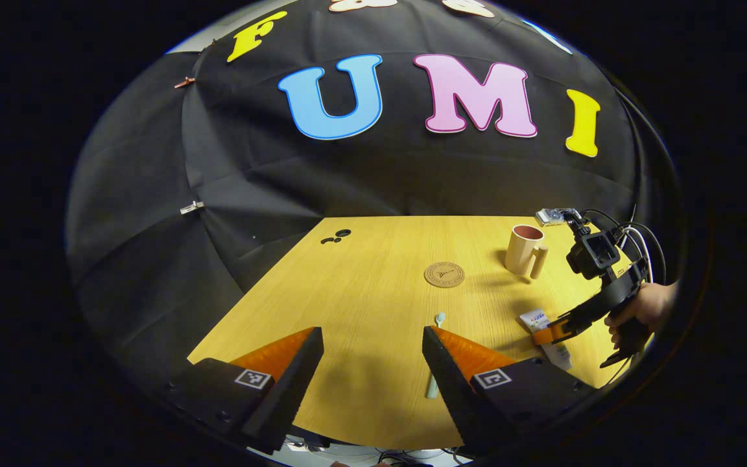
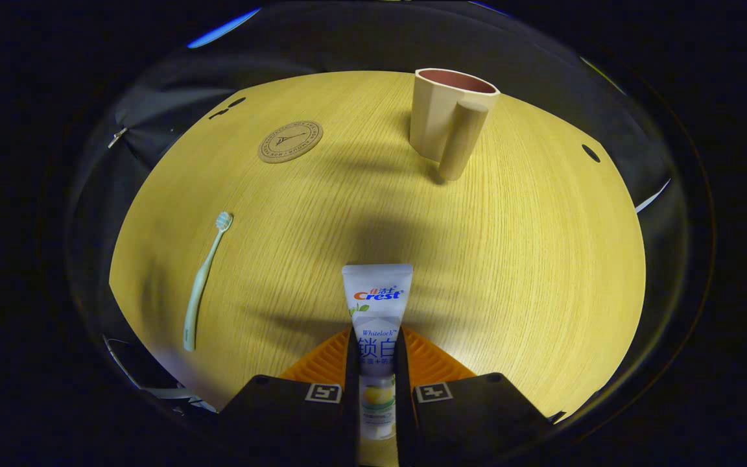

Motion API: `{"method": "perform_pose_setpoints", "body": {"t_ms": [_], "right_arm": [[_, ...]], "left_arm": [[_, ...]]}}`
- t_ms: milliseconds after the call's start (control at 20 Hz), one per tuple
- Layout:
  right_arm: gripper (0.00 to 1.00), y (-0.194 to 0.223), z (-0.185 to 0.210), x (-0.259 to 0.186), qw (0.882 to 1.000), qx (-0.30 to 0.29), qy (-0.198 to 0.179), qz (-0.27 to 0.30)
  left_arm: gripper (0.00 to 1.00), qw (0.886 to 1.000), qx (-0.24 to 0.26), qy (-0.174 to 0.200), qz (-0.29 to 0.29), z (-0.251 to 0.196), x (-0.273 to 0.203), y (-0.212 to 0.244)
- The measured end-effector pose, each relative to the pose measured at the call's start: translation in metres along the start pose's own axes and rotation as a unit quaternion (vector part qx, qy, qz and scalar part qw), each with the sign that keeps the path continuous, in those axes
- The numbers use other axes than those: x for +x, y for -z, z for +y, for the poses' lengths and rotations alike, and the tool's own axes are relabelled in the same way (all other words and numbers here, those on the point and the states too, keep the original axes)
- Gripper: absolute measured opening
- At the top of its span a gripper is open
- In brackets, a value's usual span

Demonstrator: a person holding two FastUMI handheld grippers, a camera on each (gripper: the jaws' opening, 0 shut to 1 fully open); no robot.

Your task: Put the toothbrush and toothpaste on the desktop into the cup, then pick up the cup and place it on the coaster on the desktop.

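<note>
A wood-grain surface (image 2: pixel 509 259) carries 4 items: cup (image 2: pixel 445 117), round coaster (image 2: pixel 290 141), toothbrush (image 2: pixel 205 279) and toothpaste (image 2: pixel 377 305).

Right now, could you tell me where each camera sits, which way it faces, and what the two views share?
Left gripper view: rides the left tongs, open low over the desk, facing the far wall; a hand holds the right tongs.
Right gripper view: rides the right tongs, shut on the toothpaste, facing the cup.
Shared: toothbrush, coaster, cup, toothpaste, desk.
</note>
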State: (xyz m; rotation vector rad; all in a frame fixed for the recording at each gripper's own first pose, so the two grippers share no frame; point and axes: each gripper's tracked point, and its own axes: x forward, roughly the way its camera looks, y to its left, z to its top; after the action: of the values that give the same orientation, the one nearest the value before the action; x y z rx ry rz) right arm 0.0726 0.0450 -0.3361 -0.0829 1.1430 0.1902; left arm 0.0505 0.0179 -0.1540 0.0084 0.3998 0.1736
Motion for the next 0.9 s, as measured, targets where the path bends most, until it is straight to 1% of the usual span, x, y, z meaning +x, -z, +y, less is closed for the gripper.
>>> {"method": "perform_pose_setpoints", "body": {"t_ms": [200,300,400,550,700,750,800,900], "right_arm": [[0.26,0.001,-0.009,-0.019,0.999,0.031,-0.009,-0.022],[0.26,-0.002,-0.019,-0.031,0.999,0.036,-0.007,-0.039],[0.26,-0.003,-0.028,-0.043,0.997,0.05,-0.01,-0.051],[0.26,-0.004,-0.036,-0.057,0.995,0.075,-0.02,-0.063],[0.26,-0.003,-0.044,-0.063,0.993,0.085,-0.025,-0.076],[0.26,-0.004,-0.046,-0.064,0.993,0.086,-0.028,-0.079],[0.26,-0.002,-0.047,-0.064,0.993,0.085,-0.031,-0.08],[0.26,0.002,-0.048,-0.063,0.992,0.086,-0.041,-0.079]], "left_arm": [[0.98,0.997,-0.008,0.068,0.046,-0.018,0.022,0.014],[0.98,0.992,-0.012,0.101,0.075,-0.033,0.037,0.023],[0.99,0.986,-0.002,0.123,0.109,-0.047,0.052,0.037],[0.99,0.978,0.022,0.133,0.158,-0.063,0.079,0.061],[0.98,0.969,0.023,0.132,0.206,-0.078,0.1,0.078],[0.95,0.967,0.019,0.133,0.218,-0.082,0.104,0.081],[0.91,0.964,0.016,0.131,0.231,-0.084,0.11,0.086],[0.87,0.959,0.015,0.125,0.255,-0.087,0.117,0.095]]}}
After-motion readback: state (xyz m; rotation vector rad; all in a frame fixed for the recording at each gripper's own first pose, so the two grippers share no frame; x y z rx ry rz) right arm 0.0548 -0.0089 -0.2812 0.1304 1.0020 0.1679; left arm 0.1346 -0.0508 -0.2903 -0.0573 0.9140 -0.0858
